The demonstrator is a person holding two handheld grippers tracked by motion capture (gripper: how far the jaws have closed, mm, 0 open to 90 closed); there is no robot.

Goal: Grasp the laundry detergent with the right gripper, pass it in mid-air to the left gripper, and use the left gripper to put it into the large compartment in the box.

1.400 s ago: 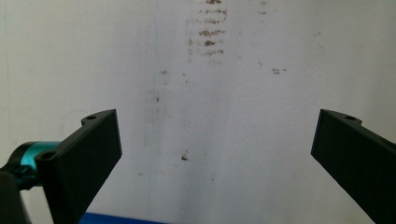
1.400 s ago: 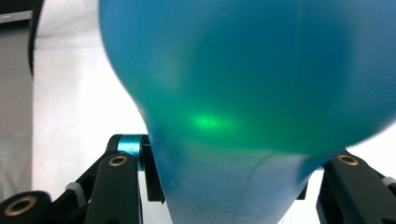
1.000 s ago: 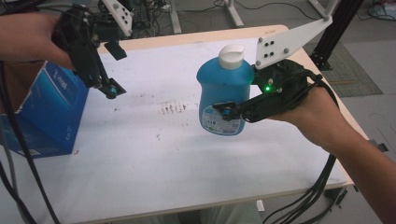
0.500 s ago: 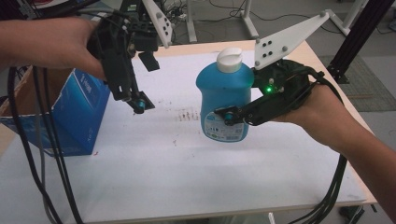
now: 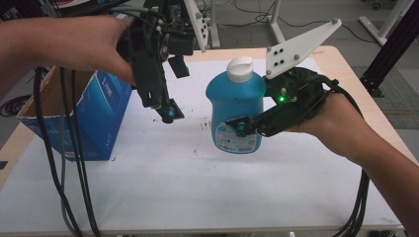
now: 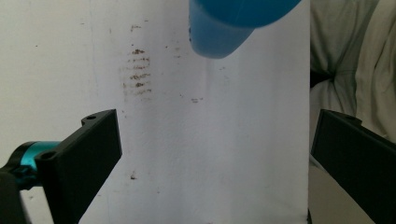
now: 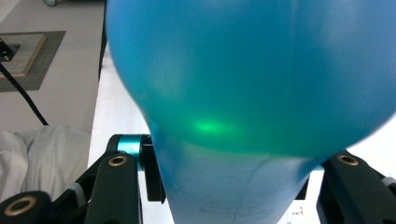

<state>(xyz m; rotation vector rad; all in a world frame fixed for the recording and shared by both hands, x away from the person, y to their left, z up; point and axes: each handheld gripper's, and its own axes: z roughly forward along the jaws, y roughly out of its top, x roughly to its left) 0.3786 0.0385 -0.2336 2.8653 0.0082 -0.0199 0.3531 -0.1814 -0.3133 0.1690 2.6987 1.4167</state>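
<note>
I see the blue bottle (image 5: 235,111) just right of centre in the high view, upright, with a white cap (image 5: 239,68) at the top and a printed label low on its front. Its body is broad and rounded at the shoulders and narrows slightly toward the base. In the right gripper view (image 7: 252,93) its blue body spreads across most of the frame, with a green glint on it. In the left gripper view its rounded blue underside (image 6: 224,28) sits at the top centre, above the white worktop (image 6: 210,154).
</note>
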